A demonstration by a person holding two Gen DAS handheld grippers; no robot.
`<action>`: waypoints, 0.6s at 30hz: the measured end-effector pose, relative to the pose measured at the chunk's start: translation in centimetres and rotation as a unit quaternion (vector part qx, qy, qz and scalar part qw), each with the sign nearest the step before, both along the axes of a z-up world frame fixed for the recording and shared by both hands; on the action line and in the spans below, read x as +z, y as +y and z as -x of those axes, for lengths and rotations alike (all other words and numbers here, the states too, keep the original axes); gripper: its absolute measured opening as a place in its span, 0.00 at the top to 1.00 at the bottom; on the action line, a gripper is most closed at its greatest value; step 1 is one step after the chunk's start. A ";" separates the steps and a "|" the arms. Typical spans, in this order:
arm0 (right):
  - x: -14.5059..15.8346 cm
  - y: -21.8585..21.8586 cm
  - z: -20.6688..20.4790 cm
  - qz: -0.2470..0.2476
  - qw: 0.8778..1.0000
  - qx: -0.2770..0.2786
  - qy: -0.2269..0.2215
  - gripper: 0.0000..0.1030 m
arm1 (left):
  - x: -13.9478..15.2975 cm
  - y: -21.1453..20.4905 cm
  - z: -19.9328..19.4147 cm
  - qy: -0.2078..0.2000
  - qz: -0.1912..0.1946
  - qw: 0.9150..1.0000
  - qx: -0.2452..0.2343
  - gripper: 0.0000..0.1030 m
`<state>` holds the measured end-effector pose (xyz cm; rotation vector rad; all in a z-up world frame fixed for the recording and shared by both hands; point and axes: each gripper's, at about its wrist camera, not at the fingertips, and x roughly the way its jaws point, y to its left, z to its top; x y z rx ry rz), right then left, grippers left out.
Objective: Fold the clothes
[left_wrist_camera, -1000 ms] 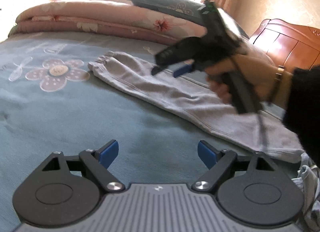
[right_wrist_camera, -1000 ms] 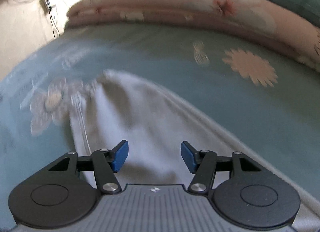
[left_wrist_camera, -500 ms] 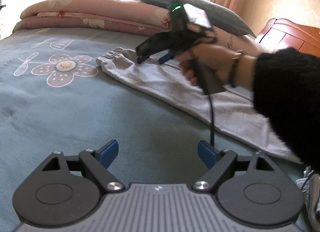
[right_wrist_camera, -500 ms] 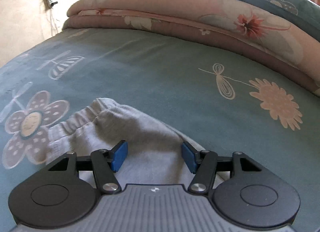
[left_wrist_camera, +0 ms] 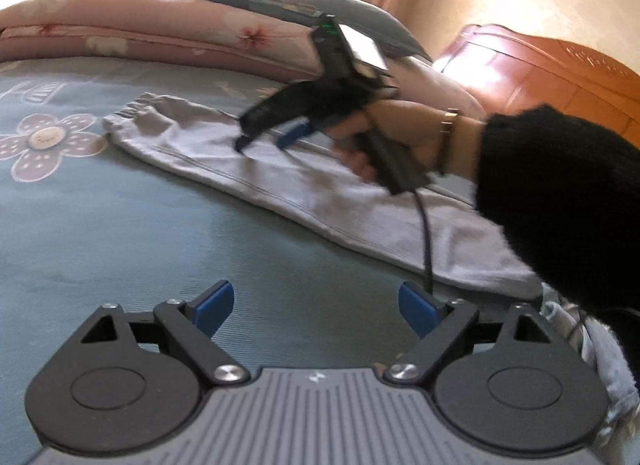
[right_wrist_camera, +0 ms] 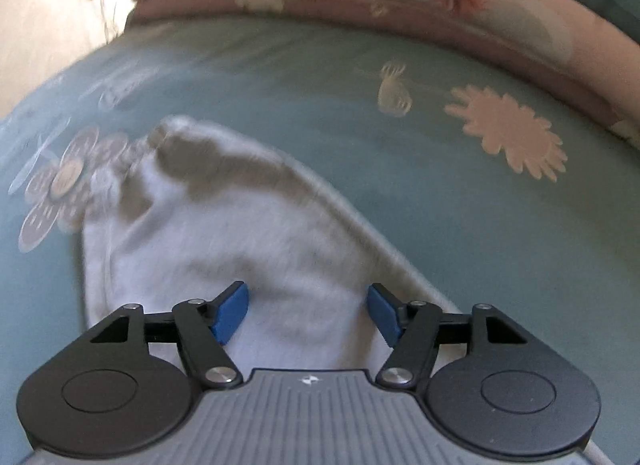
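The bed (left_wrist_camera: 120,233) is carrying grey trousers (left_wrist_camera: 280,181) lying long and flat; the right gripper (right_wrist_camera: 308,311), jaws spread and empty, is pulling back from the cuff (right_wrist_camera: 176,137); the left gripper (left_wrist_camera: 316,305) is hovering released, so no fold is gripped

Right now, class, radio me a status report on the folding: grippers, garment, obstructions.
Left gripper open, over bare bedspread. Right gripper open above grey trousers, lying flat, unfolded. Nothing in the way.

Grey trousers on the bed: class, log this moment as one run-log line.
stage: pre-grasp | left gripper: open, over bedspread | right gripper: open, above grey trousers | trousers: flat, unfolded
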<state>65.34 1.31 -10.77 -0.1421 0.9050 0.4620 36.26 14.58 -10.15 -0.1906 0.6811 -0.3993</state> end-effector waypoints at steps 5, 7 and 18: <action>0.9 -0.3 0.7 0.002 0.999 -0.010 -0.031 0.32 | 0.6 -0.8 0.9 -0.021 0.019 0.999 -0.037 0.13; 2.1 -0.7 1.8 0.021 0.999 0.003 -0.038 0.32 | 0.9 -1.0 1.3 -0.033 0.032 0.997 -0.055 0.13; 1.5 -7.4 5.6 0.066 0.996 -0.008 0.067 0.31 | 1.9 -3.4 3.1 -0.086 0.059 0.985 -0.141 0.09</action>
